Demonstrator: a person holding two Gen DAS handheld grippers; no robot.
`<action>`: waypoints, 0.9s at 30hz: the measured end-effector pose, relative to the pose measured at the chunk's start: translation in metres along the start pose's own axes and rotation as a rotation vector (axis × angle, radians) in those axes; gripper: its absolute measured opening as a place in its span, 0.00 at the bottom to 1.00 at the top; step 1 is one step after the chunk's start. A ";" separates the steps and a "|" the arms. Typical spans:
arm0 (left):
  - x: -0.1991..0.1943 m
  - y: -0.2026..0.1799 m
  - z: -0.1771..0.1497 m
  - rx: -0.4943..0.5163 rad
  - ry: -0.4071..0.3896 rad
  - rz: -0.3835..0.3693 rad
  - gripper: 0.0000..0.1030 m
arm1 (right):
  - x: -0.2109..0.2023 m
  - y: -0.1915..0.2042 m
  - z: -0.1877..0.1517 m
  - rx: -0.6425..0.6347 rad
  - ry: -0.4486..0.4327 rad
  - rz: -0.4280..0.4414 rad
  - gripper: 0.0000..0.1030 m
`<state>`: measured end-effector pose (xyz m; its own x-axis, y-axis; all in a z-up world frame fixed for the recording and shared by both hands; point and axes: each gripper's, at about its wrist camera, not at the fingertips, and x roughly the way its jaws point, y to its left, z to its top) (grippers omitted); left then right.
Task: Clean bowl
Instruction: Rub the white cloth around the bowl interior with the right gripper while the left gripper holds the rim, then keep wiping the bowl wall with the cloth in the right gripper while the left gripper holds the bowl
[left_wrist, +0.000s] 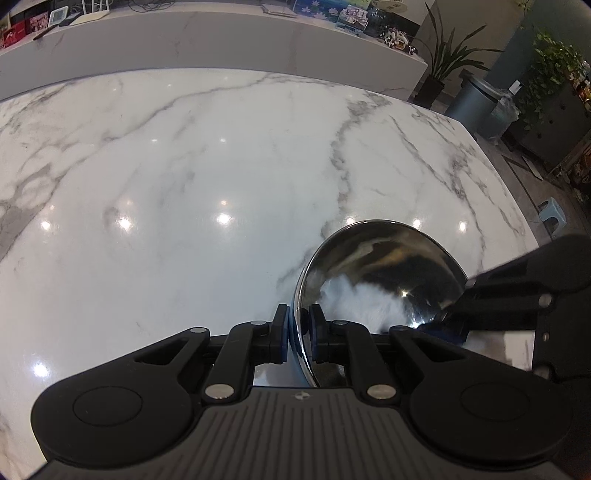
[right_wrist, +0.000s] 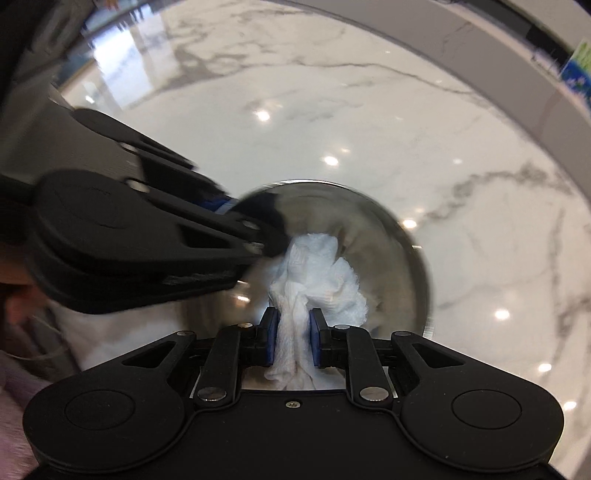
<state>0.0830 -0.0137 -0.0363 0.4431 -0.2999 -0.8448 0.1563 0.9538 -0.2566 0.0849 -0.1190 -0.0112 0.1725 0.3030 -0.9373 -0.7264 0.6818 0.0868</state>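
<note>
The bowl (left_wrist: 380, 273) is best kept pinched at its rim by the left gripper (left_wrist: 298, 334) while the paper towel (right_wrist: 317, 273), clamped in the right gripper (right_wrist: 293, 341), is swept firmly around the inner wall

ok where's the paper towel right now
The paper towel is inside the steel bowl, clamped in the right tool; the left tool grips the bowl's rim.
</note>
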 end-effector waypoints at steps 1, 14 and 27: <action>0.000 0.000 0.000 0.001 -0.002 0.000 0.10 | 0.000 0.002 0.000 0.002 -0.008 0.017 0.16; 0.001 -0.005 -0.002 0.038 0.007 0.027 0.11 | 0.006 0.008 0.001 -0.066 -0.051 -0.238 0.15; 0.001 -0.002 -0.002 0.025 0.017 0.010 0.11 | 0.002 -0.005 -0.002 0.002 0.035 -0.101 0.17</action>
<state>0.0817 -0.0163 -0.0374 0.4295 -0.2901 -0.8552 0.1739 0.9558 -0.2369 0.0880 -0.1231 -0.0142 0.2218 0.2091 -0.9524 -0.7049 0.7092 -0.0085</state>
